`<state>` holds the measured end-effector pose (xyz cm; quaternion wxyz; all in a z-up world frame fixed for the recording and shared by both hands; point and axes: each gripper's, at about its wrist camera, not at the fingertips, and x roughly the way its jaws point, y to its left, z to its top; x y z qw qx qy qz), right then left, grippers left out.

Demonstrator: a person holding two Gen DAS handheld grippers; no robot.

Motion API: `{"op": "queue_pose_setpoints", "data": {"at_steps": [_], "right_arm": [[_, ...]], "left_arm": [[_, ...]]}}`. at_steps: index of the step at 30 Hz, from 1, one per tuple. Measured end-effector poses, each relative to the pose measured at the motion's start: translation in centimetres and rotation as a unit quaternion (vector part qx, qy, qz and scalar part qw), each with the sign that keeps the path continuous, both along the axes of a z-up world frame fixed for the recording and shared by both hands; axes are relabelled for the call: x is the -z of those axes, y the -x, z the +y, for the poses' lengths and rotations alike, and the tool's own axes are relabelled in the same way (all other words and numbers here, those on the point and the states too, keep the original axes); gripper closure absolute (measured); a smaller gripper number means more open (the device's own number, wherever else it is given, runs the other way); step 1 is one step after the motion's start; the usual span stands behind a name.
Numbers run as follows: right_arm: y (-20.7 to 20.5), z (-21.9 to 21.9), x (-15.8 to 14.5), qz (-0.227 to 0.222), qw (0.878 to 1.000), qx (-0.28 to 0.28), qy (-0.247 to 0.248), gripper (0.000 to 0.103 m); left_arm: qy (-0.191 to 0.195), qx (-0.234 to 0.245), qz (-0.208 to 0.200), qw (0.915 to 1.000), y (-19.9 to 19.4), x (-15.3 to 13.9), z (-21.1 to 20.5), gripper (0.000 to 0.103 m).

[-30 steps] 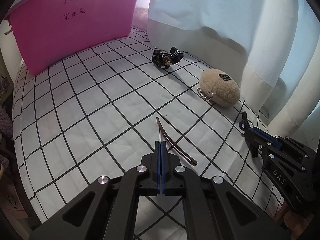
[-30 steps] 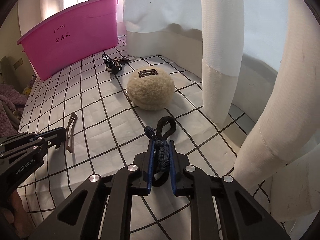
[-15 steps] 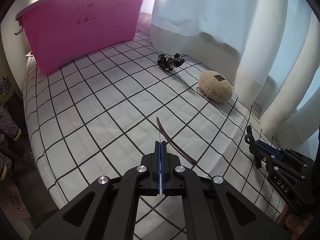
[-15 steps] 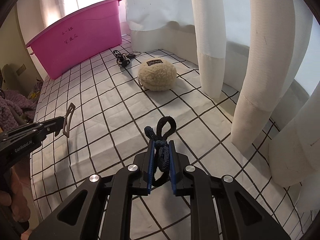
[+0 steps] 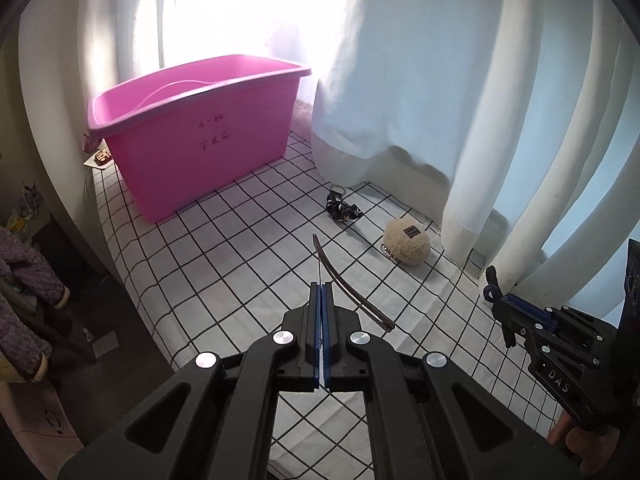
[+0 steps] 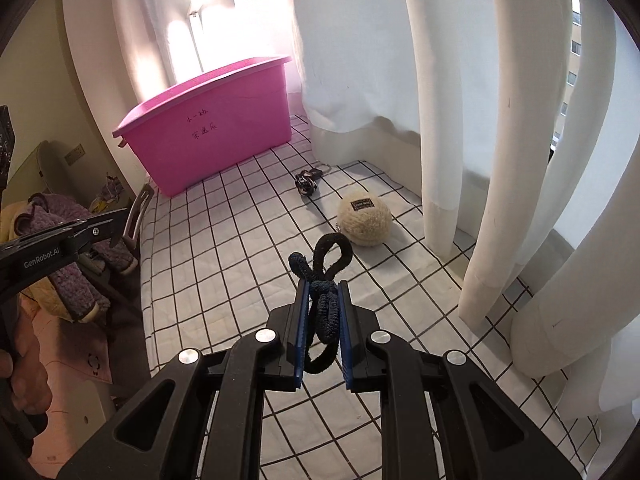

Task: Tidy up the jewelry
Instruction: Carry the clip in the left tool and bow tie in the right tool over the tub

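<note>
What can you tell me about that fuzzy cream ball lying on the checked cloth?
The round, fluffy cream plush ball looks like woolly fleece, with a small dark label sewn on top. A short beaded metal chain hangs at one side, so it is likely a keyring charm. It rests on the white grid-patterned cloth near the curtain; no tool touches it.

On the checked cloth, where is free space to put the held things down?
The checked cloth is bare between the pink bin and the near edge. It is crowded by the curtain: the black trinket and the fluffy ball lie there.
</note>
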<state>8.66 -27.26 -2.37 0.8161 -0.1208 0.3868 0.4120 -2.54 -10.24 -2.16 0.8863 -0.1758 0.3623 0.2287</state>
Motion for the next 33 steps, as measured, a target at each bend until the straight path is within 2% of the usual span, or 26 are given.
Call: {"op": "queue_pose_setpoints", "data": {"at_steps": [7, 13, 15, 23, 30, 33], "right_arm": [[1.0, 3.9, -6.2, -0.028, 0.998, -0.019, -0.044, 0.089], [0.6, 10.2, -9.9, -0.058, 0.995, -0.010, -0.082, 0.089], [0.2, 13.1, -10.6, -0.069, 0.994, -0.002, -0.084, 0.089], [-2.4, 26.8, -11.6, -0.055, 0.995, 0.018, -0.085, 0.089], [-5.5, 36.8, -11.6, -0.026, 0.996, 0.017, -0.079, 0.089], [-6.8, 39.9, -10.7, -0.013, 0.998, 0.011, -0.059, 0.089]], "left_arm": [[-0.037, -0.034, -0.023, 0.9985, 2.4, -5.6, 4.7, 0.101], [-0.060, -0.034, -0.044, 0.9967, 2.7, -8.6, 11.6, 0.101], [-0.059, -0.023, -0.049, 0.9968, 2.1, -8.9, 14.5, 0.101], [-0.058, 0.027, -0.057, 0.9963, -1.1, -9.4, 26.0, 0.101], [-0.030, 0.062, -0.047, 0.9965, -4.6, -8.0, 34.2, 0.101], [-0.011, 0.061, -0.040, 0.9973, -5.7, -6.7, 36.8, 0.101]]}}
